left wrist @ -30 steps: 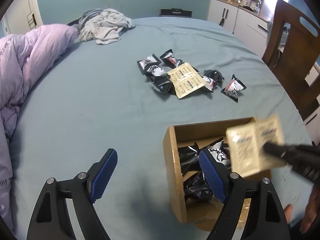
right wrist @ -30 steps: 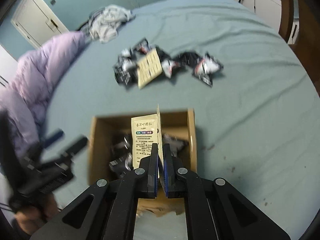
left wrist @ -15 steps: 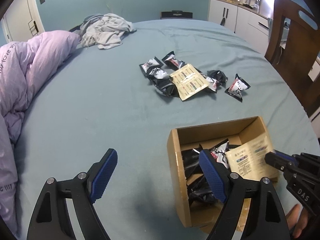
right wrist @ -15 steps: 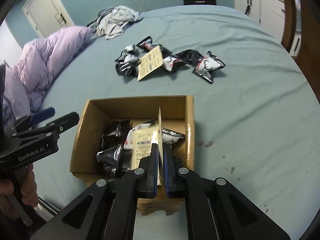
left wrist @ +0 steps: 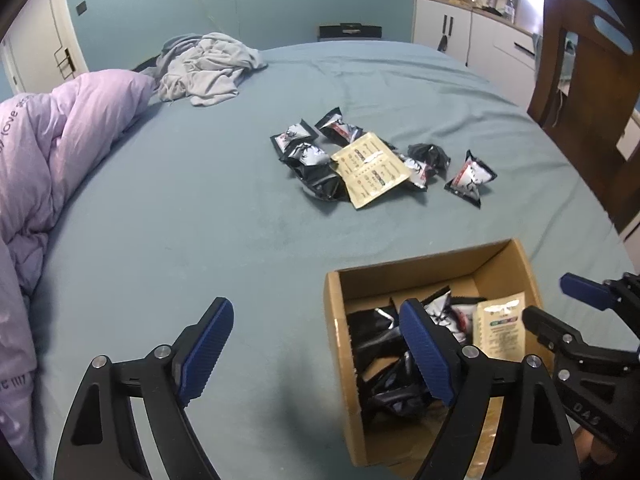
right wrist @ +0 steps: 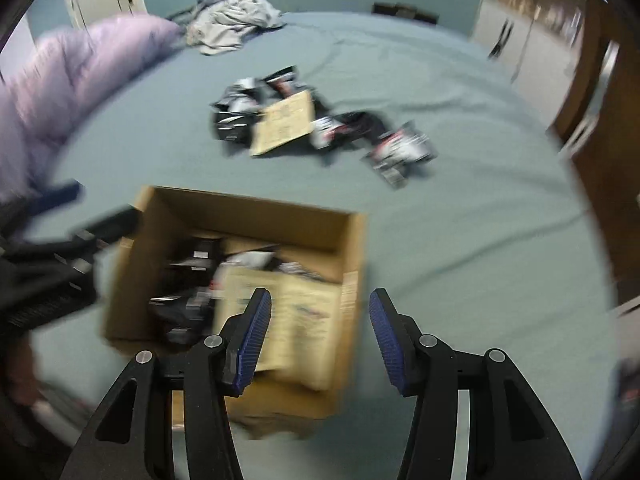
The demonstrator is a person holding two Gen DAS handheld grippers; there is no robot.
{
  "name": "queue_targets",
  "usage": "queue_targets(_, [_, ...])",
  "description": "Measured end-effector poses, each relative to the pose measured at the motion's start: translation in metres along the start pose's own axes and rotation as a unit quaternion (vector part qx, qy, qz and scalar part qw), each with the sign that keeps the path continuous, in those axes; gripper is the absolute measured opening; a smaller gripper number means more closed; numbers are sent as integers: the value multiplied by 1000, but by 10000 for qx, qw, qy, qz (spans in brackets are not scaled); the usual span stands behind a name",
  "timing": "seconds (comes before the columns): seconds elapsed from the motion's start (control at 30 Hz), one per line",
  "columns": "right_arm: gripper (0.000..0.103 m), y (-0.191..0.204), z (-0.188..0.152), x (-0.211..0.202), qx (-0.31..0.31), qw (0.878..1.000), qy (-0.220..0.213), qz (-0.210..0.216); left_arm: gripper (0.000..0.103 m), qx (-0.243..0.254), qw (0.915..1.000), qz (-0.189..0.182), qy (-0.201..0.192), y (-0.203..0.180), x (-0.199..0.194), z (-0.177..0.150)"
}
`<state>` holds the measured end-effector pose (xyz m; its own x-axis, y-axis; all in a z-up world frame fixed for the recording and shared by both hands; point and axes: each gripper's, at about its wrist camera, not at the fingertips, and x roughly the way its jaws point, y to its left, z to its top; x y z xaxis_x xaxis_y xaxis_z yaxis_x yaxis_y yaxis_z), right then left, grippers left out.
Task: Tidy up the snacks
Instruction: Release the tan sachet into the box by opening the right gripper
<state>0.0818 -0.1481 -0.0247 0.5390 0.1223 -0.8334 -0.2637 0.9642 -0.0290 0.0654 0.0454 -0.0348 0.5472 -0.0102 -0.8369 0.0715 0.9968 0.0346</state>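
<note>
Both tools are spread wide and hold nothing: the right tool [right wrist: 320, 332] hangs over the box's [right wrist: 352, 240] near right corner, the left tool [left wrist: 316, 350] over the bed [left wrist: 200, 200] beside it. Half a second ago the right pinched the tan packet [left wrist: 500, 330], now lying released in the box. Only the left view sharply shows the loose snacks [left wrist: 372, 164] beyond.

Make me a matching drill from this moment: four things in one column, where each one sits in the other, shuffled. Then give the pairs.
Things
1. cardboard box
2. tan packet with the white strip
3. grey clothes
4. purple duvet

Places
A. far end of the bed
B. left edge of the bed
C. under the open right gripper
D. in the loose snack pile

Pairs: 1-C, 2-D, 3-A, 4-B
</note>
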Motion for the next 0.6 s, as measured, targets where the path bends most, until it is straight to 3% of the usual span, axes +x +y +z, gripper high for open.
queue_targets(0.2, [50, -21, -1, 2, 600, 9963, 101, 606, 86, -110, 9999, -69, -41, 1, -3, 3])
queue_targets(0.4, [50, -43, 3, 7, 895, 9955, 235, 216, 86, -97, 9999, -110, 92, -1, 3, 4])
queue_targets(0.6, [50, -59, -1, 2, 1391, 9900, -124, 190, 86, -97, 9999, -94, 31, 1, 0, 6])
